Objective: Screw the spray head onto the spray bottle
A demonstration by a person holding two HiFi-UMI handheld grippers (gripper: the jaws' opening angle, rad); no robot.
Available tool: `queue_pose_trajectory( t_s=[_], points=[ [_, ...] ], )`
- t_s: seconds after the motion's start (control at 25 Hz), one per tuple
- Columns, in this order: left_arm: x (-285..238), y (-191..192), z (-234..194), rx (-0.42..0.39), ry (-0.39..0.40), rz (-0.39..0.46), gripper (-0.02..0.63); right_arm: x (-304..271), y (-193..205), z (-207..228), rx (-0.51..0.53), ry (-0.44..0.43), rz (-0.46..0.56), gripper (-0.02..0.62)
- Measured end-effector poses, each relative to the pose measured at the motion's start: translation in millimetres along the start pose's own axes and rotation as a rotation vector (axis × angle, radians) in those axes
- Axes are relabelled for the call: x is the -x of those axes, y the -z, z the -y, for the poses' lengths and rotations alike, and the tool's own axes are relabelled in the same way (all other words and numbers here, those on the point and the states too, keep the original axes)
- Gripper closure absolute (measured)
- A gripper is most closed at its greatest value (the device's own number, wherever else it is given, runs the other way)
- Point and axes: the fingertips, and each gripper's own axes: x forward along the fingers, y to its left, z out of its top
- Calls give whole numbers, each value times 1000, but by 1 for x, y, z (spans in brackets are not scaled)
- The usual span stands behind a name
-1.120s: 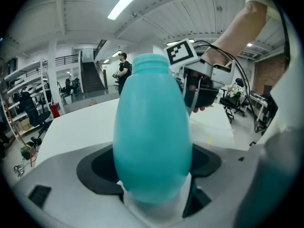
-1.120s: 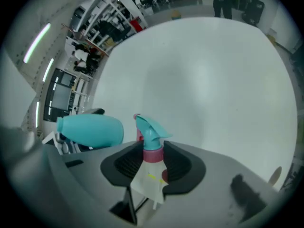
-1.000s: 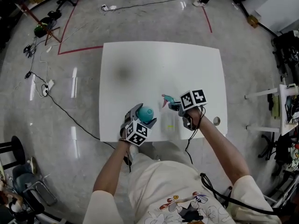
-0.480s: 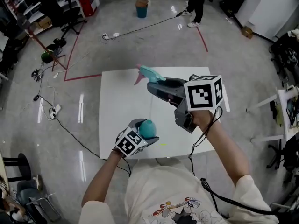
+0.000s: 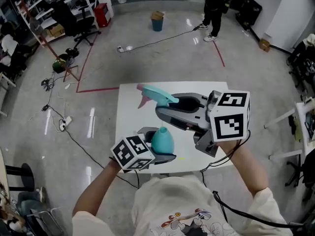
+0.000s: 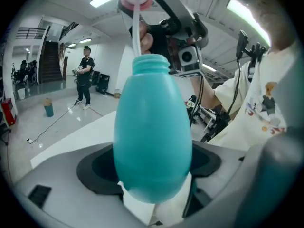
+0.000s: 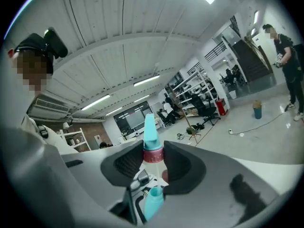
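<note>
Underneath everything lies a glossy grey floor (image 5: 162,58), open on every side of the white table (image 5: 130,117). Red tape lines (image 5: 83,68) cross it beyond the table's far left corner. Shelving (image 5: 29,4) and chairs (image 5: 74,16) crowd only the far left of the room. The table has rounded corners, and its far half lies open. The person's pale shirt (image 5: 172,205) bears a cartoon print, with any lettering on it too small to read.

The right gripper (image 7: 153,161) and the left gripper (image 5: 156,146) both hang in the air over the table's near half, close to the person's chest. The right cube (image 5: 230,118) and the left cube (image 5: 132,152) carry bold black-and-white square markers, which are patterns rather than words.

The right gripper is the higher one and lies nearly level, pointing left. Its jaws are closed on the spray head (image 5: 156,94), with the dark pads pressing either side of its pink collar (image 7: 153,154). The head is teal with a long, beak-like end.

The left gripper sits lower and nearer, its jaws clamped round the belly of the spray bottle (image 6: 152,127). The bottle stands upright, teal, smooth and egg-shaped, narrowing to a ribbed open neck (image 6: 150,63). The head hangs just above that neck and is not yet screwed on. A thin white tube (image 6: 137,30) drops from the collar to the neck's rim. Whether its tip is inside the neck cannot be told.
</note>
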Motion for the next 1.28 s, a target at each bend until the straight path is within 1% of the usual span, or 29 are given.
queue_pose_trajectory(
  t_s=[0.08,0.2,0.36,0.48,0.68,0.8,0.92,1.08,1.16,1.28],
  points=[
    [16,-12,7,28,-1,-18,190,1,1,-14,19,-48,-15,460],
    [38,-25,24,61,25,-7,190,-2,7,-37,58,-138,-25,460],
    [68,-7,53,56,97,20,190,-23,36,-74,97,-271,-21,460],
    [88,-2,63,30,123,23,190,-31,41,-94,113,-348,-27,460],
    [106,4,71,-14,170,-24,190,-35,38,-111,138,-439,-50,460],
    [112,4,76,-53,197,-67,190,-34,34,-117,123,-493,-53,460],
    [119,-6,86,-64,254,-78,190,-27,22,-125,87,-565,-31,460],
    [126,-15,94,-89,289,-86,190,-23,13,-130,81,-625,-26,460],
    [126,-15,93,-92,275,-96,190,-22,13,-129,92,-631,-25,460],
    [125,-9,86,-90,228,-108,190,-26,17,-125,117,-600,-27,460]
  ],
)
